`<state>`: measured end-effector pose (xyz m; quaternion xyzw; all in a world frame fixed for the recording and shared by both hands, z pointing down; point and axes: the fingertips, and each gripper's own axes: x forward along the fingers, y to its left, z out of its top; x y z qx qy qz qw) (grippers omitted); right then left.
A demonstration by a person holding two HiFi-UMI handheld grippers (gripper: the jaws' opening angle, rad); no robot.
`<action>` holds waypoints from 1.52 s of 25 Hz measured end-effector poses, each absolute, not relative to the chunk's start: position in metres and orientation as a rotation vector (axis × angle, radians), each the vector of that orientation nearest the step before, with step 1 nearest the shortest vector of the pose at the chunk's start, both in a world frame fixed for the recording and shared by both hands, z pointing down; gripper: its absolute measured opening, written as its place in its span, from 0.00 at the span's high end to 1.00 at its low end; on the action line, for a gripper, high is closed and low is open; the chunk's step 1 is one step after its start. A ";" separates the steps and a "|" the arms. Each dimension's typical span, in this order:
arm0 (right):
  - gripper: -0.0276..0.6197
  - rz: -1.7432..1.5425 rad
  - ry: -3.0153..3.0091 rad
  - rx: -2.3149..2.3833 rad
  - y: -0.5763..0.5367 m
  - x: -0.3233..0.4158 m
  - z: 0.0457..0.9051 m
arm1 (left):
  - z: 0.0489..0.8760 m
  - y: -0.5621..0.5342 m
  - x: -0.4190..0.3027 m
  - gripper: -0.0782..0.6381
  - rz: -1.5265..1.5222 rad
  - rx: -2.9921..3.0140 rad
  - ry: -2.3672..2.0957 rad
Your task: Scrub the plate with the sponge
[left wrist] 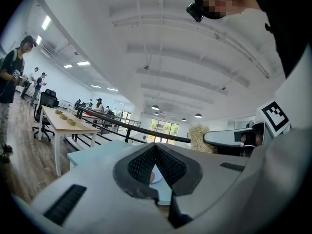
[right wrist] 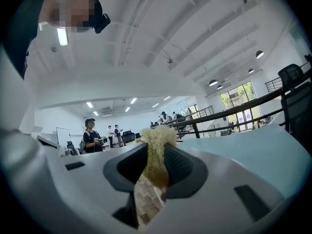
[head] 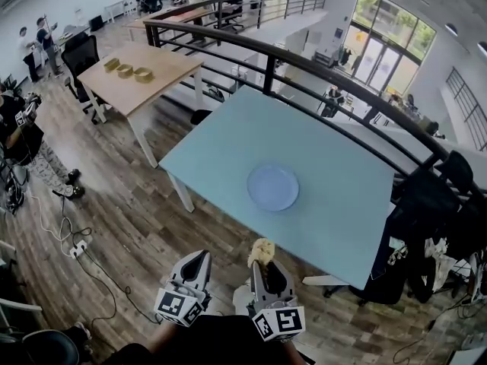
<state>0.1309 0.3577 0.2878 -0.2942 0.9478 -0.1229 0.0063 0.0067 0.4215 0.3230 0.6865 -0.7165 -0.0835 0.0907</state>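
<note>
— Where's the sponge (right wrist: 154, 145)?
— It's fuzzy and tan, pinched in the right gripper (head: 263, 268). The left gripper's (head: 195, 260) ribbed pads (left wrist: 141, 165) meet, empty.
— And the plate (head: 272, 187)?
— Round, glossy, on the smooth table (head: 342, 166), apart from both.

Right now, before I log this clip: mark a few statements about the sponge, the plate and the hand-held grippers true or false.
1. The right hand-held gripper is shut on the sponge. True.
2. The sponge touches the plate. False: it is held well apart from it.
3. The left hand-held gripper holds the plate. False: it is shut and empty.
4. The plate lies on the table. True.
</note>
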 end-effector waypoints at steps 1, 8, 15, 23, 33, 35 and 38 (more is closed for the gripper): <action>0.80 -0.388 2.963 -0.923 0.350 0.131 0.287 | 0.321 0.414 0.007 0.89 -0.246 2.044 -2.129; 0.80 -0.420 2.960 -0.892 0.300 0.131 0.286 | 0.321 0.371 0.008 0.89 -0.241 2.019 -2.150; 0.80 -0.420 2.978 -0.818 0.252 0.127 0.286 | 0.322 0.332 0.003 0.89 -0.269 1.969 -2.191; 0.80 -0.440 2.979 -0.767 0.210 0.128 0.296 | 0.331 0.290 0.008 0.89 -0.269 1.954 -2.200; 0.80 -0.488 2.980 -0.883 0.173 0.138 0.305 | 0.340 0.250 0.006 0.89 -0.238 1.951 -2.154; 0.80 -0.501 2.978 -0.910 0.166 0.136 0.309 | 0.345 0.243 0.004 0.89 -0.236 1.950 -2.130; 0.80 -0.512 2.969 -0.950 0.154 0.134 0.313 | 0.352 0.228 -0.001 0.89 -0.222 1.961 -2.102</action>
